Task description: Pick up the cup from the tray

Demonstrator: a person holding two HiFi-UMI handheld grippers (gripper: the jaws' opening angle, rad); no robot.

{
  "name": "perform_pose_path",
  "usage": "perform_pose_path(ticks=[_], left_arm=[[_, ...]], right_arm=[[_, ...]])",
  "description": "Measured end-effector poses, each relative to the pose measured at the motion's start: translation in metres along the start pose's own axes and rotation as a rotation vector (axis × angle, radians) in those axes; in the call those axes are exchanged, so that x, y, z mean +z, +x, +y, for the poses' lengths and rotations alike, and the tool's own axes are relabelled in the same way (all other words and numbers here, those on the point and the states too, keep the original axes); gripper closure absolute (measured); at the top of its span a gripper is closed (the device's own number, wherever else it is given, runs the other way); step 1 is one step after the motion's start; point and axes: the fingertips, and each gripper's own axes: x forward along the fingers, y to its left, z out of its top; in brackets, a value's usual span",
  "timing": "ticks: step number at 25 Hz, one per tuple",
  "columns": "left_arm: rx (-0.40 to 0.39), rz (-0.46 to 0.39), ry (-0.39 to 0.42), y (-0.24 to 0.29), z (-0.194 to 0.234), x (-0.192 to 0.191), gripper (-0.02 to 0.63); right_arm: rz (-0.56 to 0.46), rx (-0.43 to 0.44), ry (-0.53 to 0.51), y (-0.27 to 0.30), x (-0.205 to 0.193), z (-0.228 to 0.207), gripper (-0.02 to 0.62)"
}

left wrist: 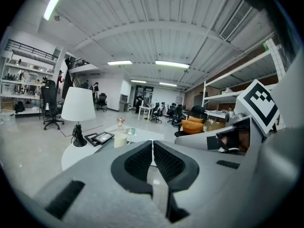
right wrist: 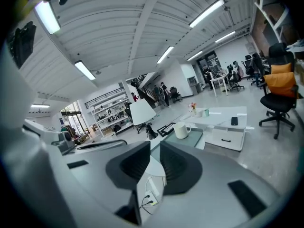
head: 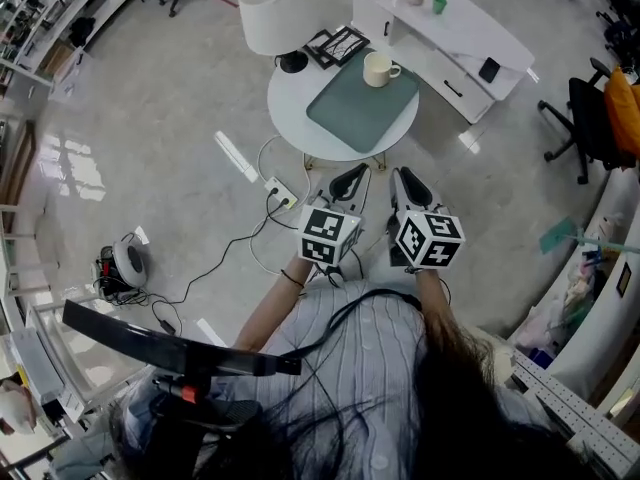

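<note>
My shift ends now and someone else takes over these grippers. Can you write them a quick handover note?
Left gripper: jaws together, empty, held near the body, short of the table.
Right gripper: jaws drawn close, nothing between them, beside the left one.
Cup: upright on a far corner of the green tray, which lies on the round table. Neither gripper touches it.
Done: nothing yet.
Left to do: reach forward, open a gripper, close it on the cup and lift it off the tray.
</note>
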Motion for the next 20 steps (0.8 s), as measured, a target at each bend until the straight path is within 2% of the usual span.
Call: perform_pose_path(ticks=[12, 20], left_arm=[[0.141, 0.003, -0.052, 0.103, 0.006, 0.027, 0.584], [0.207, -0.002, -0.1, 0.145, 0.009, 0.034, 0.584]], right_arm=[[0.065, 0.131, -0.02, 0.057, 0.058, -0.083, 0.518], [0.11, 0.197, -0.023, 0.08, 0.072, -0.117, 0.518]])
